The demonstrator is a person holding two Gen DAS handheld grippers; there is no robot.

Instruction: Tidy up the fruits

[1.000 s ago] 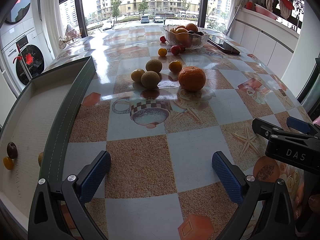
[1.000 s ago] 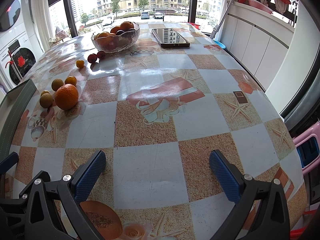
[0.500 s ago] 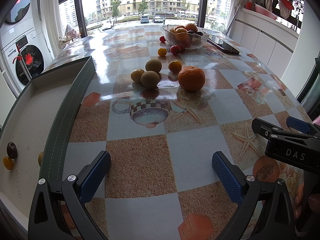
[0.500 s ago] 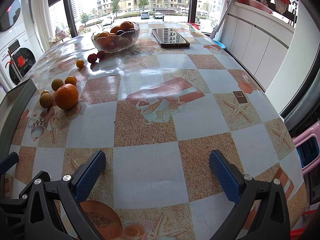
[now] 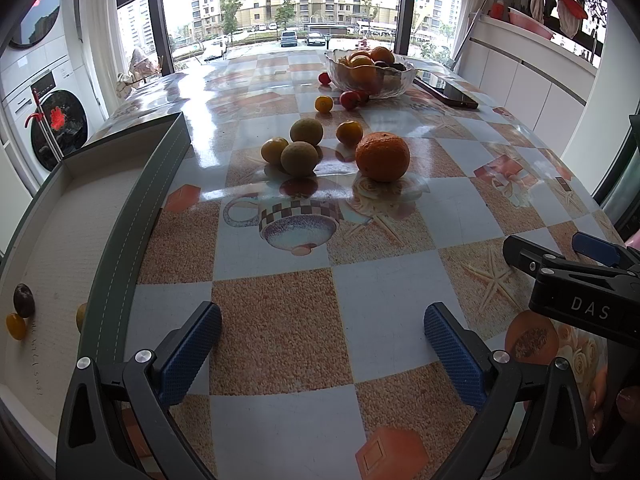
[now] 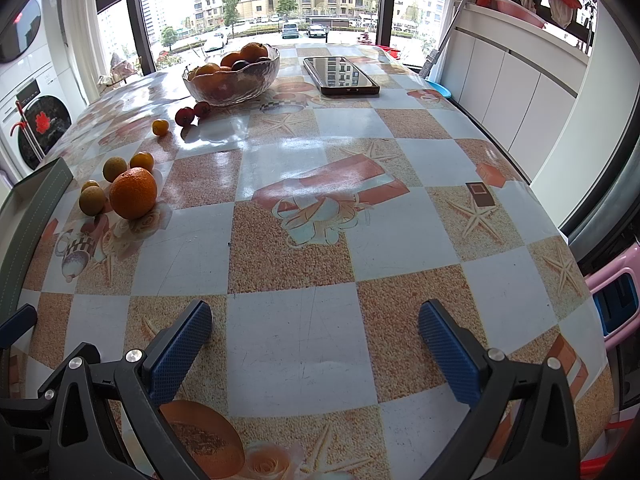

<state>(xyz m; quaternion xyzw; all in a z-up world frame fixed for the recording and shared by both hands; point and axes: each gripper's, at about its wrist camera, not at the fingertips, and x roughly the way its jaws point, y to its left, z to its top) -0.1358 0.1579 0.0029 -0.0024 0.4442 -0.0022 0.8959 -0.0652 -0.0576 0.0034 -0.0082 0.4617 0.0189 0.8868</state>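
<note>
So you're basically between picks right now. Off to the left of your left tongs (image 5: 322, 344) is the grey-walled tray with a white liner (image 5: 132, 216), with a dark plum (image 5: 23, 300) and a small yellow fruit (image 5: 15, 326) already in it. Those tongs are spread wide, holding nothing.

Straight ahead of them, well out of reach, is the loose cluster on the checkered glossy surface (image 5: 280, 320): three yellow-green round fruits (image 5: 299, 158), a small tangerine (image 5: 349, 133) and the big orange (image 5: 383, 156). Further ahead is the clear glass bowl of fruit (image 5: 368, 74).

Your right tongs (image 6: 316, 344) are wide open and empty too, with the cluster ahead to their left.

Next move, I'd guess: push the left tongs forward over one yellow-green fruit, close gently, carry it left to the tray.
</note>
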